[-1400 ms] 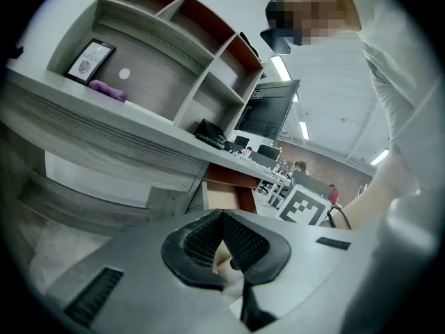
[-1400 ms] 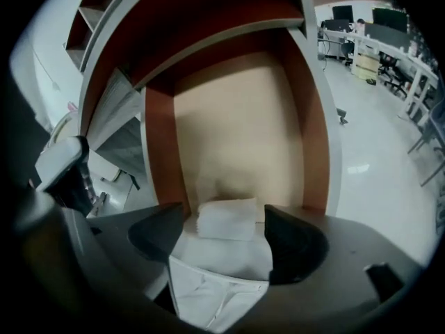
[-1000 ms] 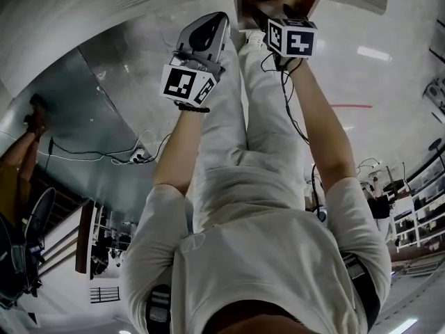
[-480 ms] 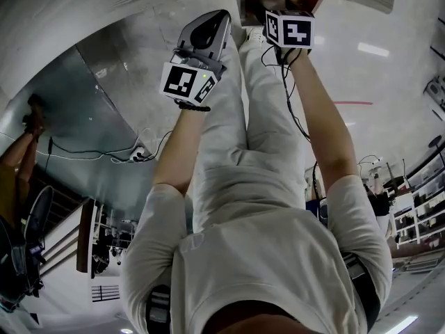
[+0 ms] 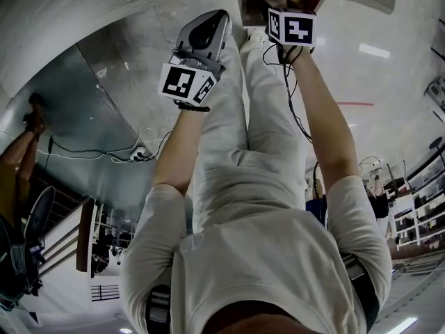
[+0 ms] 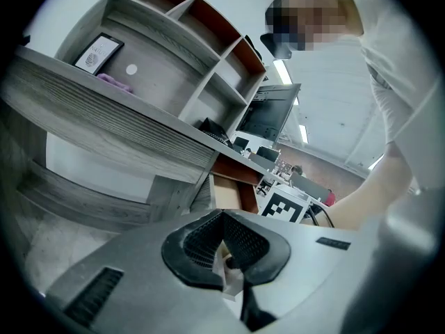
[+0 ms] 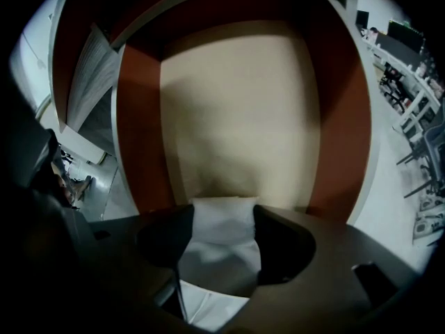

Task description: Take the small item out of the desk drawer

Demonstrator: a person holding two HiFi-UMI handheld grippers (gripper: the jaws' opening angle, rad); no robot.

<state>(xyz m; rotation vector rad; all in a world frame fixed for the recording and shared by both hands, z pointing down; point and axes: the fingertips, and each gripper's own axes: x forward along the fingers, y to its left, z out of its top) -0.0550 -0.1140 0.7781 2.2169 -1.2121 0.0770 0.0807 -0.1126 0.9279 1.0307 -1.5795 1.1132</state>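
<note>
Change: right gripper (image 7: 222,216) has pushed slightly deeper into the drawer (image 7: 139,138). Its jaws, wide a second ago, are closing, with the white item (image 7: 221,239) between them and both pads seeming to meet its sides. Item lies on the drawer floor, midway between the side walls.

Judged: grasp forming, lift-out next.

Room: side walls clear of both jaws, back wall well apart. Desk (image 6: 111,127) edge overhangs, so withdraw straight back.

Left gripper (image 6: 224,221): tips together, empty, outside the drawer.

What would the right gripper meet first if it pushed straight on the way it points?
Probably the white packet already between the right gripper's closing jaws; beyond it, the drawer's beige panel.
</note>
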